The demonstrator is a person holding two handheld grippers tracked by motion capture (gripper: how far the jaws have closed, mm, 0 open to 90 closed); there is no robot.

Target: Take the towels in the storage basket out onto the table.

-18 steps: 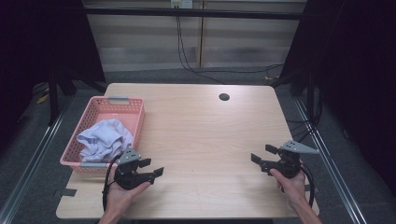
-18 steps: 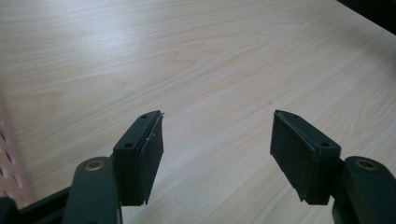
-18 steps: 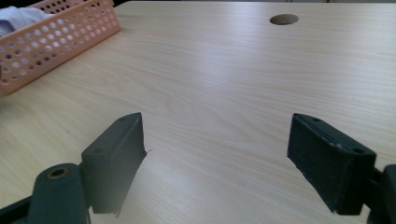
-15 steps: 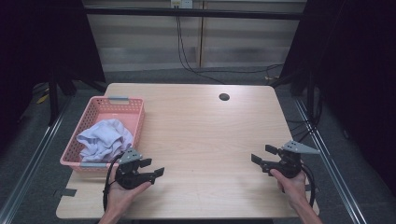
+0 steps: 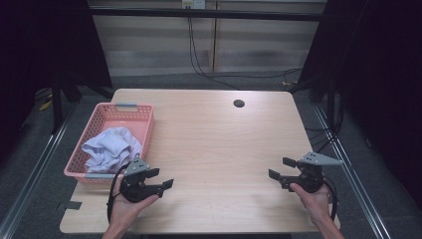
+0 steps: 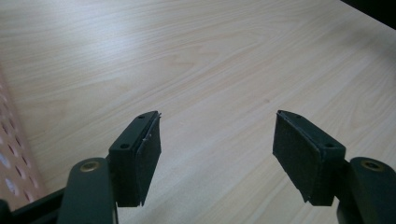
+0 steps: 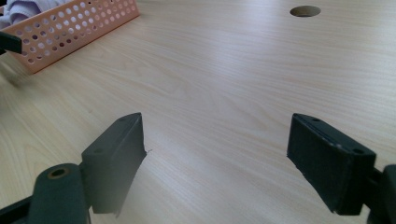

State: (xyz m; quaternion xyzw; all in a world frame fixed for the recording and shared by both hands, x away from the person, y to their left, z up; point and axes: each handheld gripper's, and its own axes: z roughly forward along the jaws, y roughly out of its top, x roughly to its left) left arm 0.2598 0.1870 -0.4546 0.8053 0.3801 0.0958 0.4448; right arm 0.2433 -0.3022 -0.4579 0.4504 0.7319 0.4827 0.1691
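Two black two-jaw grippers sit low in the frame over a pale wood-grain table (image 5: 214, 149), one in each of the person's hands: the left gripper (image 5: 160, 179) at lower left, the right gripper (image 5: 281, 169) at lower right, well apart from each other. Both have their jaws spread wide with nothing between them, and bare tabletop shows in the gap in the left gripper view (image 6: 217, 140) and the right gripper view (image 7: 215, 154). Just beyond the left gripper, along the table's left edge, stands one pink perforated plastic basket (image 5: 107, 117) holding one crumpled white cloth (image 5: 112, 148). Farther back, toward the upper middle of the tabletop, is one round dark hole (image 5: 239, 103). Beyond the table's far edge lie grey floor and a pale panelled wall (image 5: 149, 50), with black cables (image 5: 195, 45) hanging down it, and dark curtains (image 5: 45, 45) close in at both upper corners.
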